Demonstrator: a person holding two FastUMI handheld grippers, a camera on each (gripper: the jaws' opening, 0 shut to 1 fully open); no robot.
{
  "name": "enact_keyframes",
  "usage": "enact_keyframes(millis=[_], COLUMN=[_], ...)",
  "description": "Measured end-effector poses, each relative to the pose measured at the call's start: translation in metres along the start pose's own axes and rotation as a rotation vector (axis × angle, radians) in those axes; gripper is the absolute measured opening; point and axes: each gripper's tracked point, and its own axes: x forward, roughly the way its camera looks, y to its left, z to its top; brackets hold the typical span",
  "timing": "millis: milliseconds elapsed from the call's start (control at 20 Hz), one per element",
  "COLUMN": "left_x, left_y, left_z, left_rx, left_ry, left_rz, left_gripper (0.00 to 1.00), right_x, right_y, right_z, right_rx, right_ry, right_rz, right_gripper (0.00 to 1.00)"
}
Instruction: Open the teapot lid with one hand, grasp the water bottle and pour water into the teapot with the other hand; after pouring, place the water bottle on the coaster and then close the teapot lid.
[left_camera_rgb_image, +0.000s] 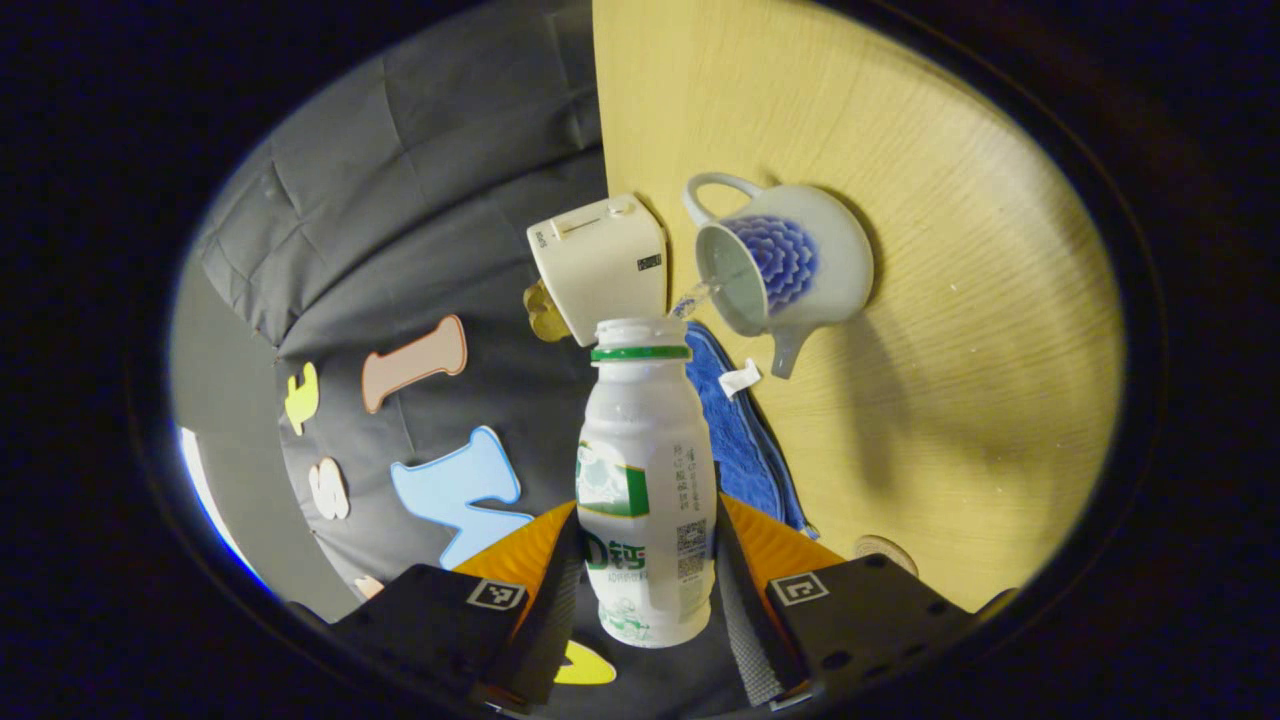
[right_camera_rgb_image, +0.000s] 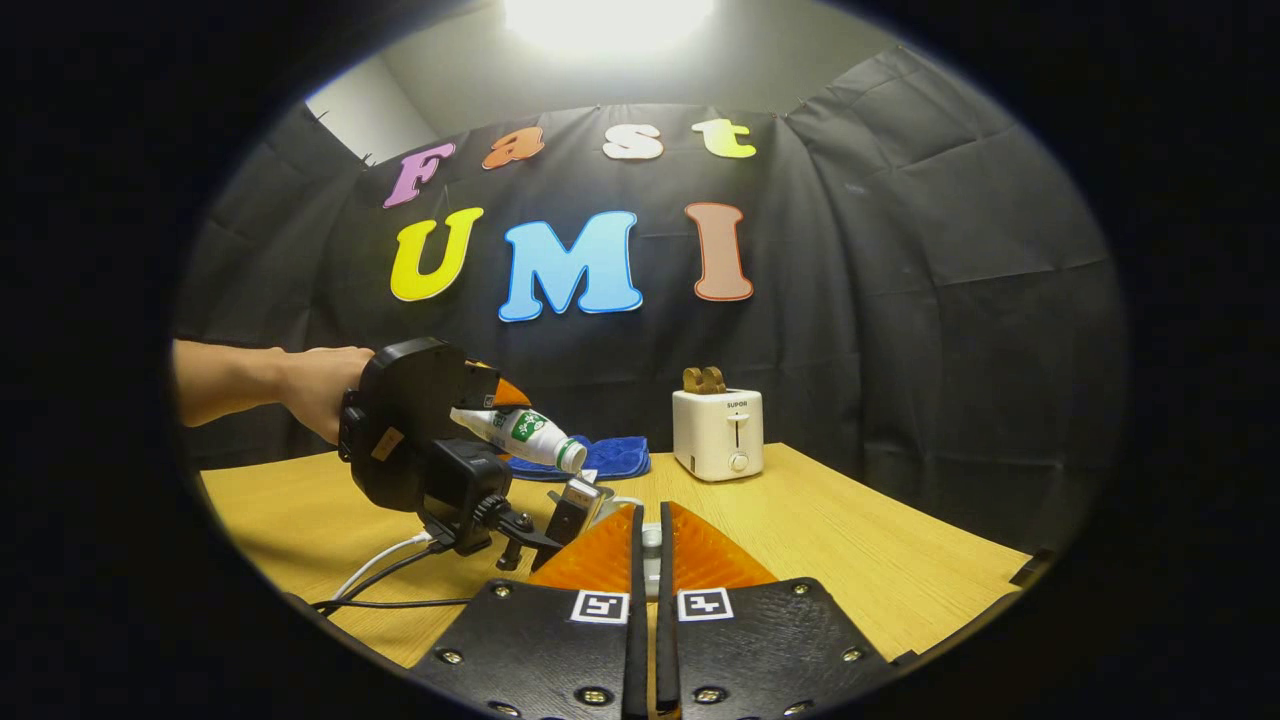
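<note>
Two left fingers (left_camera_rgb_image: 648, 590) clamped on water bottle (left_camera_rgb_image: 645, 480), tipped, water streaming into open teapot (left_camera_rgb_image: 785, 262) ahead on counter (left_camera_rgb_image: 960, 400), right fingers (right_camera_rgb_image: 647, 560) nearly together, lid grip unclear

One bottle (left_camera_rgb_image: 645, 480), one teapot (left_camera_rgb_image: 785, 262), one toaster (right_camera_rgb_image: 717, 434), one blue cloth (left_camera_rgb_image: 735, 425) and part of one coaster (left_camera_rgb_image: 886, 552) are counted on the tabletop (left_camera_rgb_image: 960, 330). The toaster and cloth are seen toward the far edge in the right gripper view. Two grippers are counted, the left (right_camera_rgb_image: 470, 400) and the right (right_camera_rgb_image: 647, 540). One hand (right_camera_rgb_image: 315, 385) is seen.
</note>
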Motion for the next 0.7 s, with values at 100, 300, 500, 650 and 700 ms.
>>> enact_keyframes(millis=[100, 300, 500, 650, 700], left_x=[0.0006, 0.0000, 0.0022, 0.0047, 0.0056], left_y=[0.0001, 0.0009, -0.0017, -0.0064, -0.0078], left_z=[0.0012, 0.0016, 0.0010, 0.0015, 0.0016], left_rx=[0.004, 0.002, -0.013, -0.032, -0.037], left_ry=[-0.003, -0.010, -0.017, -0.021, -0.024], left_rz=[0.000, 0.006, 0.003, -0.007, -0.007], left_gripper=[0.74, 0.74, 0.74, 0.76, 0.78], right_x=[-0.0003, -0.0009, -0.0016, -0.0016, -0.0021], right_y=[0.0007, 0.0012, 0.0029, 0.0031, 0.0034], right_z=[0.0011, 0.0019, 0.0065, 0.0078, 0.0086], right_rx=[-0.003, -0.005, -0.014, -0.020, -0.020], right_ry=[-0.002, -0.001, -0.010, -0.010, -0.012], right_rz=[-0.001, -0.004, -0.005, -0.007, -0.008], right_gripper=[0.04, 0.04, 0.04, 0.04, 0.03])
